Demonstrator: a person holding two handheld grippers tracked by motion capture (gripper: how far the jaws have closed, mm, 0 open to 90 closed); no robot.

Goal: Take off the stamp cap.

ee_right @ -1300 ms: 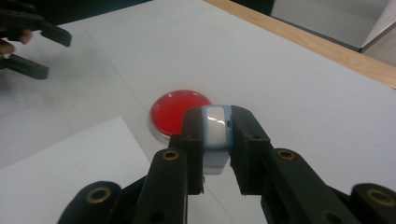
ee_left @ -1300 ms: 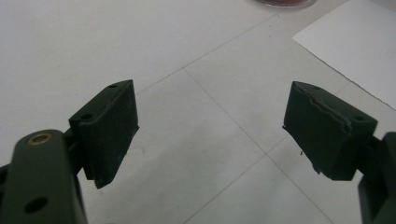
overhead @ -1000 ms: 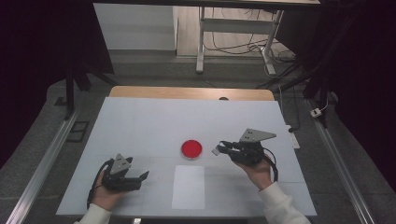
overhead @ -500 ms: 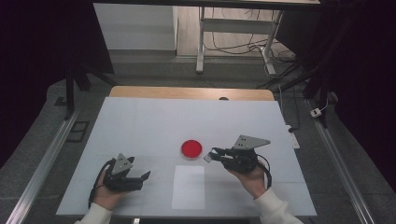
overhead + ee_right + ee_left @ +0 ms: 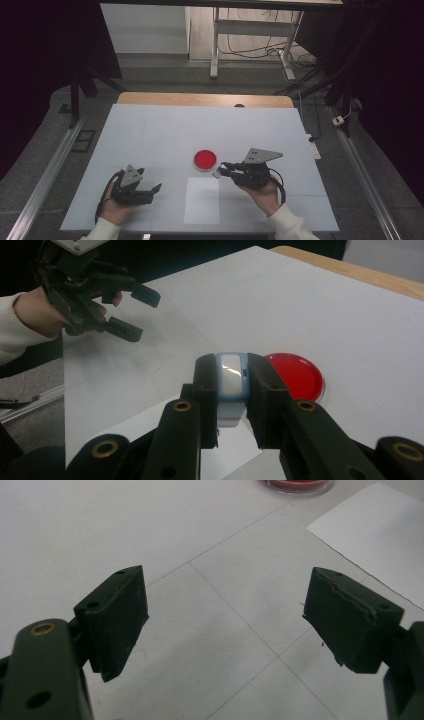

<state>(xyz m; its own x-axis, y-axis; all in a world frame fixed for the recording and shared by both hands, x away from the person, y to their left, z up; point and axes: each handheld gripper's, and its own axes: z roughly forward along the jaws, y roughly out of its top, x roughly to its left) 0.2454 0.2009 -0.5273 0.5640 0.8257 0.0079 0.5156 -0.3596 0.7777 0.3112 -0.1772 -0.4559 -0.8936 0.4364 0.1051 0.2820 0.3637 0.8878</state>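
Observation:
A round red dish sits near the middle of the white table; its rim shows in the left gripper view and it lies just right of the jaws in the right gripper view. My right gripper is shut on a small white and light-blue object, held just right of the dish and above the top edge of a white paper sheet. My left gripper rests open at the front left, with nothing between its fingers; it also appears far left in the right gripper view.
The white sheet lies flat at the table's front centre. A wooden strip borders the far edge of the table. Beyond it stand a metal frame and cables on the floor.
My right gripper has moved left with the small object, from the dish's right toward its near edge. The left gripper has stayed where it was.

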